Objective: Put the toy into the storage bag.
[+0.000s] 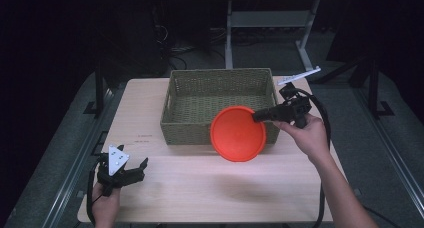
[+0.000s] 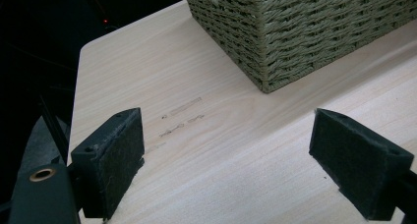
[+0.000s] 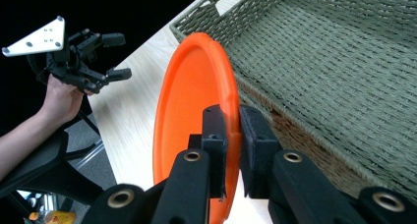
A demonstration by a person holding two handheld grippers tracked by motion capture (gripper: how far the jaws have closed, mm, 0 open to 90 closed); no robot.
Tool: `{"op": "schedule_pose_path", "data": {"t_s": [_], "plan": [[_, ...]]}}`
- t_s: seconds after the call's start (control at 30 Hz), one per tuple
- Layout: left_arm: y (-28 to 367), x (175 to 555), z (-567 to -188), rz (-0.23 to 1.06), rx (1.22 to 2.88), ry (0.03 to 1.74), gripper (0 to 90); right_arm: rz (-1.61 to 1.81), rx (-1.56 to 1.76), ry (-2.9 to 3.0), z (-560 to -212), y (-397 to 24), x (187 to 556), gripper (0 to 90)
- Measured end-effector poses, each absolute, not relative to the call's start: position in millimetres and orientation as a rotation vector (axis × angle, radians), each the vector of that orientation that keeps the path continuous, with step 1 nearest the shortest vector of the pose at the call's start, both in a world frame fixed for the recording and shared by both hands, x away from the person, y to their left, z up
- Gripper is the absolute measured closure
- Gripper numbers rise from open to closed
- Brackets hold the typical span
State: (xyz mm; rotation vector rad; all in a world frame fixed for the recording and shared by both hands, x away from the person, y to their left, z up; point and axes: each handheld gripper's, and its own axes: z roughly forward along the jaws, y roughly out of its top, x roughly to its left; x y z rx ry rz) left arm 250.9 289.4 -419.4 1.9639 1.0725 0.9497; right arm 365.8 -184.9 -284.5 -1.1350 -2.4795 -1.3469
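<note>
A: So, where does the orange plate [image 1: 237,133] stand against the wicker basket [image 1: 172,95]?

B: Held off the table, tilted nearly on edge, just in front of the basket's near wall and overlapping its near right part as seen in the high view. The right gripper [image 1: 258,117] has its jaws pinched on the plate's rim; in the right gripper view the two pads sit either side of that thin edge [image 3: 231,135].

A: And the other one?

B: The left gripper [image 1: 131,172] sits well away from the basket, beyond its near left corner, jaws spread wide with nothing but bare table [image 2: 236,150] between them.

A: What worries you?

B: The grip, mostly. It bites only a narrow strip of rim, so I'd judge the plate could swing or slip out if the wrist turns sharply. The other risk is the basket's near wall: the plate's lower edge looks about level with it, and if it's carried across too low it could catch the weave, twist in the pads, or push the basket back.

A: Could the left help?

B: It's too far off to steady the basket as things stand.
</note>
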Motion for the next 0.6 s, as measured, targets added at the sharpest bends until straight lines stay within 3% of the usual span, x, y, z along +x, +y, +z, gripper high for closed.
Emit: {"op": "schedule_pose_path", "data": {"t_s": [0.6], "plan": [[288.6,251.2,-419.7,0.951,1.958,1.071,12.8,-1.365,-1.203,-2.454,-268.5,-185.6,392.2,81.9]]}}
